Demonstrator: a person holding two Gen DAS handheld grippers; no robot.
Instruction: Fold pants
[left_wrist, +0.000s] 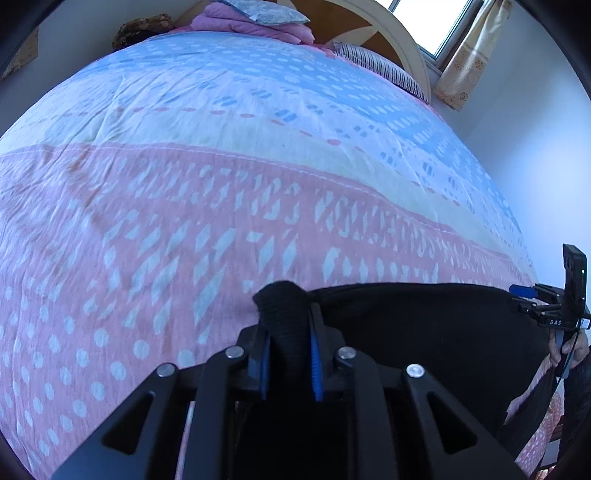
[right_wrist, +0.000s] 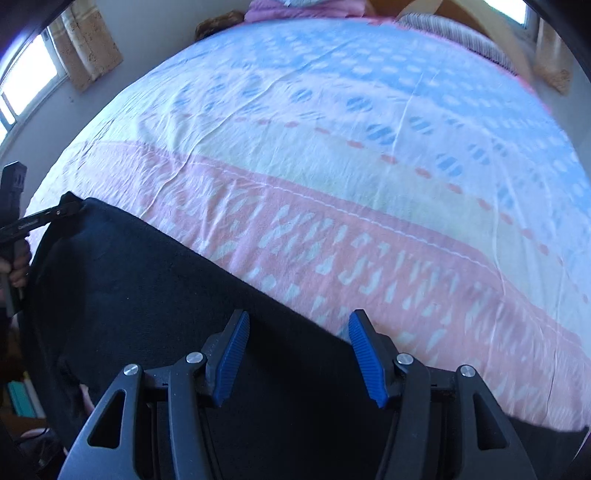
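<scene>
Left wrist view is showing the left tool (left_wrist: 288, 354) clamping a bunched edge of the black pants (left_wrist: 424, 325) at the bed's (left_wrist: 221, 147) near side, while the right tool (right_wrist: 295, 354) is hovering spread apart over them and, in my judgement, should pinch the opposite edge level before folding.

One pair of black pants (left_wrist: 424, 325); two hand-held grippers (left_wrist: 290, 354) (right_wrist: 293, 354); one bedspread (left_wrist: 258, 166)

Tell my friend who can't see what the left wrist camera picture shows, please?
The left gripper is pinched shut on a bunched corner of the black pants, which spread off to the right. Ahead lies a bed with a pink, white and blue patterned quilt. The right gripper is at the pants' far right edge.
</scene>
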